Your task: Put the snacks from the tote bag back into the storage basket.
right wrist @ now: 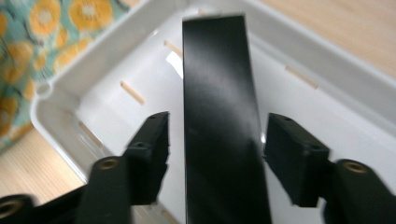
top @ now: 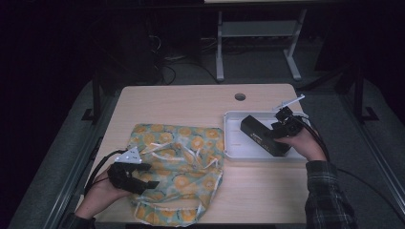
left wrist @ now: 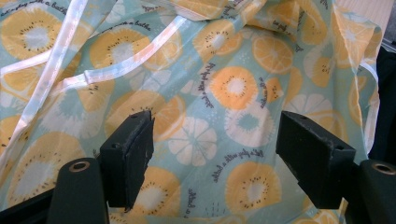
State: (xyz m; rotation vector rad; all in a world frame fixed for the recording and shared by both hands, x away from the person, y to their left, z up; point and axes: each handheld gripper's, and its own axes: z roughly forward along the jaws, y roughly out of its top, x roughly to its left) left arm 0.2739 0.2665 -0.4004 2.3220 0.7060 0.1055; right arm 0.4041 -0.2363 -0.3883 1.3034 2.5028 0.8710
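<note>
The black box (top: 265, 136) lies in the white tray (top: 232, 143) on the counter (top: 191, 102). The right claw (right wrist: 217, 140) straddles it, spread, not yet gripping. The left claw (left wrist: 215, 154) hovers spread over the fruit-print bag (top: 176, 169). Judgement: lifting and bagging remain.

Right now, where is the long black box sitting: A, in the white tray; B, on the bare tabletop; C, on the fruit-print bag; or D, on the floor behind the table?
A: the black box lies inside the white tray at the table's right side, with the right gripper open, one of its fingers on each side of the box, while the fruit-print bag lies apart to the left.
</note>
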